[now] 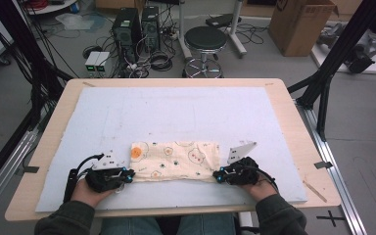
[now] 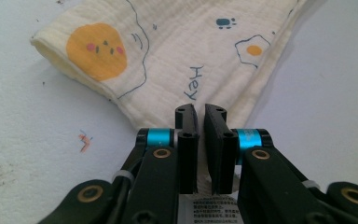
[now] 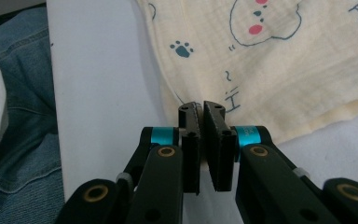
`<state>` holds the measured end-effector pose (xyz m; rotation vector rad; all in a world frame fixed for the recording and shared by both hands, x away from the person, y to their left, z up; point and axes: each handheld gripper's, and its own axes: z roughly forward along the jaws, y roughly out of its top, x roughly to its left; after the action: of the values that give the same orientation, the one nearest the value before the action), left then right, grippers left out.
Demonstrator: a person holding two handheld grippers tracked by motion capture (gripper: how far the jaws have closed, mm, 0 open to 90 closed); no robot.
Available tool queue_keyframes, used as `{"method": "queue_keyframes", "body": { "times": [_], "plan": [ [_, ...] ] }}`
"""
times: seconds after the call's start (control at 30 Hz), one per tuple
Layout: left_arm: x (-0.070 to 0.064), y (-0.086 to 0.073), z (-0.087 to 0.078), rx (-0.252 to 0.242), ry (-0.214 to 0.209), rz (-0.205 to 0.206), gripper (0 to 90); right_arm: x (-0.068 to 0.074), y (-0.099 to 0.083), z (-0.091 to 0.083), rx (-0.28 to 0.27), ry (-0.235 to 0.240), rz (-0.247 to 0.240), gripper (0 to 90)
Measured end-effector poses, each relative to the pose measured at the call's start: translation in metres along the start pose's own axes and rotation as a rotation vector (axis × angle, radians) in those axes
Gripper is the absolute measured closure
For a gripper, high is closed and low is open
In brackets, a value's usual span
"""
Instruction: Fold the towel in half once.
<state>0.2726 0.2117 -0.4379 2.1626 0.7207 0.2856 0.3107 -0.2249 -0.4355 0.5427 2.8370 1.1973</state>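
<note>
Left gripper (image 1: 127, 174): at the near left of the table, held in a hand (image 1: 89, 188), jaws clamped on the near left corner of the cloth (image 1: 175, 159); same pinch seen in the left gripper view (image 2: 200, 114), corner tucked between the 2 jaws.
Right gripper (image 1: 219, 175): at the near right, jaws clenched on the near right corner of the cloth; in the right gripper view (image 3: 202, 112) the hem sits pinched between them.
Cloth: cream, printed with eggs, bears and paw marks, folded flat into a strip, lying across the near middle of the white mat (image 1: 186, 112) between both grippers.
Mat: covering most of the wooden table (image 1: 293, 122).
Floor beyond: black stool (image 1: 205, 41), 2 computer towers (image 1: 136, 27), cardboard box (image 1: 301, 24).
</note>
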Motion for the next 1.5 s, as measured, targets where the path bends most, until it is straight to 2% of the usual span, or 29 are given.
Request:
{"method": "queue_keyframes", "body": {
  "times": [0.23, 0.33, 0.37, 0.43, 0.63, 0.73, 0.87, 0.97, 1.1, 1.3, 1.37, 1.5],
  "plan": [
    [-0.003, -0.001, -0.003, -0.004, -0.006, 0.001, 83.1, 0.0, 0.0, 0.0, 0.0, -0.001, 0.007, 80.2],
    [-0.004, 0.0, -0.005, -0.012, -0.021, -0.004, 74.2, 0.0, 0.0, -0.001, -0.005, 0.003, 0.009, 73.9],
    [-0.004, 0.0, -0.006, -0.012, -0.029, 0.006, 71.7, 0.0, 0.001, -0.001, -0.015, -0.003, 0.004, 70.6],
    [-0.004, 0.002, -0.008, -0.024, -0.024, 0.004, 68.7, 0.0, 0.002, -0.003, -0.032, 0.004, 0.008, 65.0],
    [-0.002, 0.006, -0.015, -0.062, -0.024, -0.006, 64.2, 0.0, 0.01, -0.009, -0.069, 0.013, 0.012, 56.9],
    [0.0, 0.01, -0.017, -0.089, -0.021, -0.017, 63.1, -0.003, 0.016, -0.011, -0.09, 0.007, 0.013, 54.6],
    [0.004, 0.021, -0.014, -0.117, -0.007, -0.029, 62.9, -0.008, 0.03, -0.01, -0.114, -0.024, 0.019, 53.1],
    [0.009, 0.033, -0.005, -0.126, 0.011, -0.039, 64.9, -0.014, 0.042, -0.008, -0.124, -0.049, 0.027, 54.7],
    [0.017, 0.046, 0.01, -0.148, 0.042, -0.076, 76.8, -0.025, 0.058, -0.001, -0.134, -0.101, 0.039, 66.5],
    [0.031, 0.057, 0.03, -0.141, 0.079, -0.103, 78.6, -0.044, 0.066, 0.014, -0.104, -0.15, 0.099, 75.2],
    [0.036, 0.056, 0.036, -0.127, 0.092, -0.123, 80.6, -0.05, 0.065, 0.018, -0.092, -0.171, 0.113, 77.1],
    [0.044, 0.052, 0.045, -0.072, 0.115, -0.155, 81.7, -0.062, 0.061, 0.026, -0.048, -0.188, 0.174, 79.5]
  ]
}}
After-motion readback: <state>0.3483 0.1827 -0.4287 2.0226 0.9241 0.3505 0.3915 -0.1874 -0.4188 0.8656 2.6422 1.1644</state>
